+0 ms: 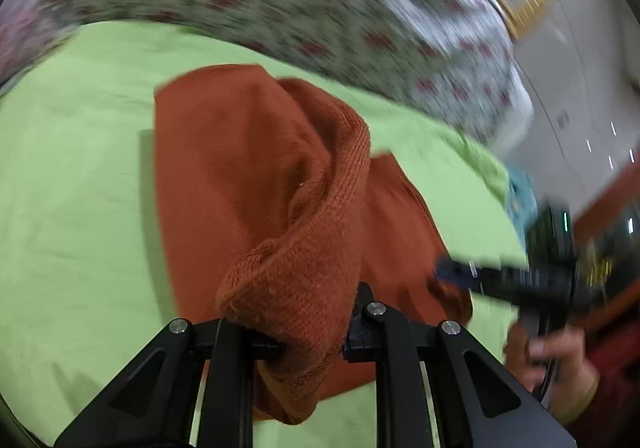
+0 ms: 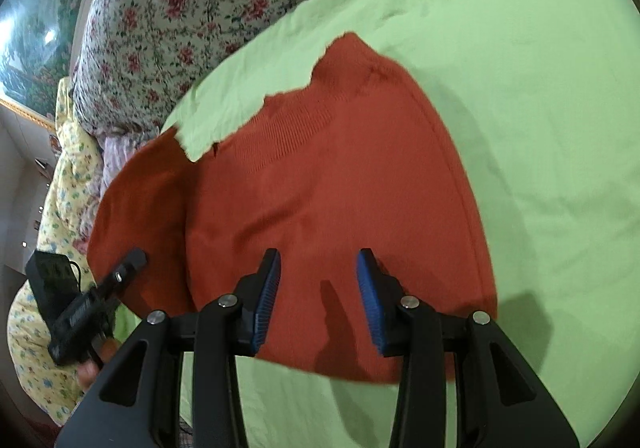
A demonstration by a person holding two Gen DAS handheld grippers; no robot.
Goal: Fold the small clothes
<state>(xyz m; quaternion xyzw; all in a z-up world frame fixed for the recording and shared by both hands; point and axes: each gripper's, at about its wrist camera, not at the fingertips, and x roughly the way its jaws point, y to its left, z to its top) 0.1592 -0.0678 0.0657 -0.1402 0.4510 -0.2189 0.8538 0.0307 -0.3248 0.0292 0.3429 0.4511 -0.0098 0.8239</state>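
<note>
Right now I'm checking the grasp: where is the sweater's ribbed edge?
In the left wrist view the ribbed edge is pinched in the left gripper, lifted above the green sheet.

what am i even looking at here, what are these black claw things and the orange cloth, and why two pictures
These are two handheld grippers, each a two-finger clamp a person carries, with a wide-angle camera looking out along its fingers. One picture comes from each gripper, hence two views of one scene.

The left view shows the left gripper shut on a ribbed edge of the rust-orange knit garment, lifting it off the green sheet. The right gripper hangs open above the same garment, its blue pads apart and holding nothing. A floral quilt lies behind. The task is folding this garment.
</note>
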